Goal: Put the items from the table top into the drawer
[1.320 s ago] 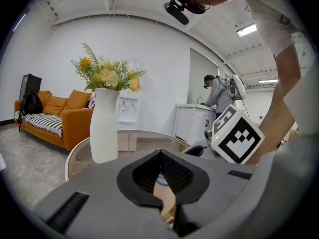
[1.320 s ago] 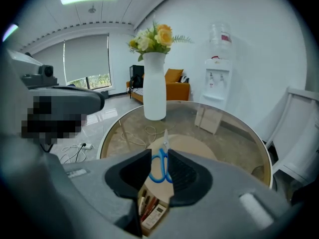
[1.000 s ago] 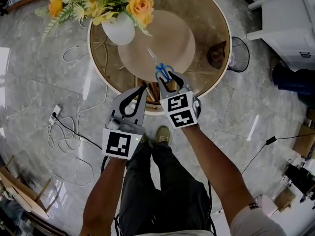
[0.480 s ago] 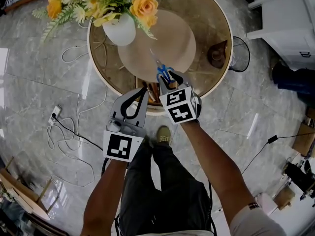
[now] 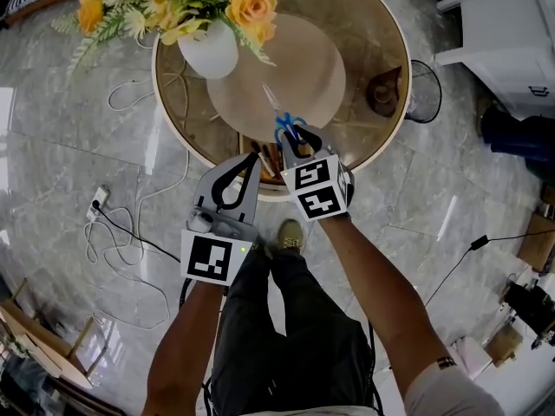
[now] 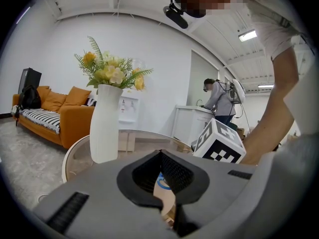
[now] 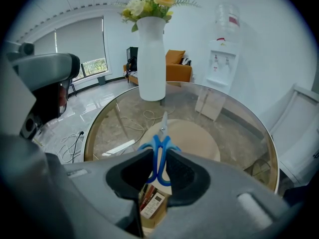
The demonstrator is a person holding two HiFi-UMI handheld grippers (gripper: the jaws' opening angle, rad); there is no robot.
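While our right gripper, jaws half apart and just closing, seems to pinch the scissors by their blue handles at the round mat's near edge, we judge them light, stiff and slippery-bladed, best held there

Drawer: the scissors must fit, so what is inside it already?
A few pens and a white remote-like thing lie in the drawer. Most of its inside is covered in every view, so whatever else it holds cannot be seen.

No text can be read — only square markers are seen on the left claw and right claw; the red label on the water bottle is illegible.
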